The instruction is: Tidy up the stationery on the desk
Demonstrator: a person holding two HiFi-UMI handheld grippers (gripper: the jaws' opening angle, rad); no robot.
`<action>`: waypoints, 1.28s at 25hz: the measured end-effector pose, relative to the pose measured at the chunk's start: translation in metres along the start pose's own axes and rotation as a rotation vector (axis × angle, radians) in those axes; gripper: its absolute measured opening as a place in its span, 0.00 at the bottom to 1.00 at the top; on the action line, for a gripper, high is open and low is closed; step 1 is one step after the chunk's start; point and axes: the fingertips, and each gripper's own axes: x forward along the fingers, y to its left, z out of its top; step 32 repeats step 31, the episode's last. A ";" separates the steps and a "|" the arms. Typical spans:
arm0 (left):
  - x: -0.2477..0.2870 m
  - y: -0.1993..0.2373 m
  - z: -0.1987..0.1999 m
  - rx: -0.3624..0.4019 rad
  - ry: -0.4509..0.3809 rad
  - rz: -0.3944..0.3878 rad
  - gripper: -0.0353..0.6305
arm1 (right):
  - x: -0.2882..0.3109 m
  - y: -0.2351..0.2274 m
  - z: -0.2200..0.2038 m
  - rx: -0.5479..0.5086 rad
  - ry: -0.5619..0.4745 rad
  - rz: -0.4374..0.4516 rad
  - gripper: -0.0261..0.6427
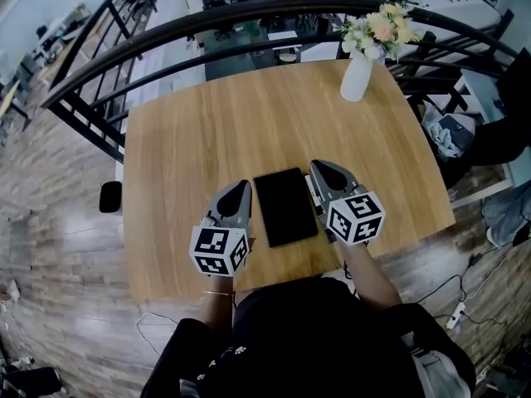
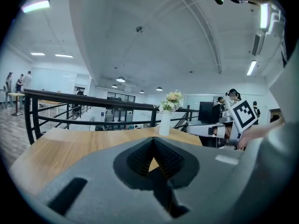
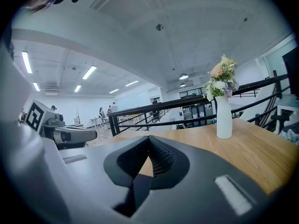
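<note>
A flat black notebook or pad (image 1: 285, 206) lies on the wooden desk (image 1: 207, 139), near its front edge. My left gripper (image 1: 241, 186) hovers just left of it, shut, with nothing between its jaws. My right gripper (image 1: 318, 167) hangs just right of the pad, also shut and empty. In the left gripper view the tips of my left gripper (image 2: 153, 139) meet, with only bare desk beyond them. In the right gripper view my right gripper (image 3: 148, 138) shows the same closed tips. The pad is hidden in both gripper views.
A white vase of flowers (image 1: 358, 71) stands at the desk's far right corner, seen also as the vase (image 2: 164, 122) and the vase (image 3: 224, 118). A black railing (image 1: 166, 31) runs behind the desk. A chair with clothes (image 1: 448, 135) sits to the right.
</note>
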 end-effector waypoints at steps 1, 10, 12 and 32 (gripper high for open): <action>-0.001 0.000 0.000 -0.001 0.000 0.001 0.04 | -0.001 0.001 -0.001 -0.001 0.001 0.000 0.06; 0.002 -0.002 0.002 -0.004 -0.005 0.002 0.04 | -0.002 -0.001 0.000 -0.007 0.013 0.007 0.06; 0.002 -0.002 0.002 -0.004 -0.006 0.004 0.04 | -0.002 0.000 -0.001 -0.005 0.013 0.011 0.06; 0.005 -0.006 -0.002 -0.012 -0.004 0.010 0.04 | -0.003 -0.001 -0.001 0.003 0.015 0.024 0.06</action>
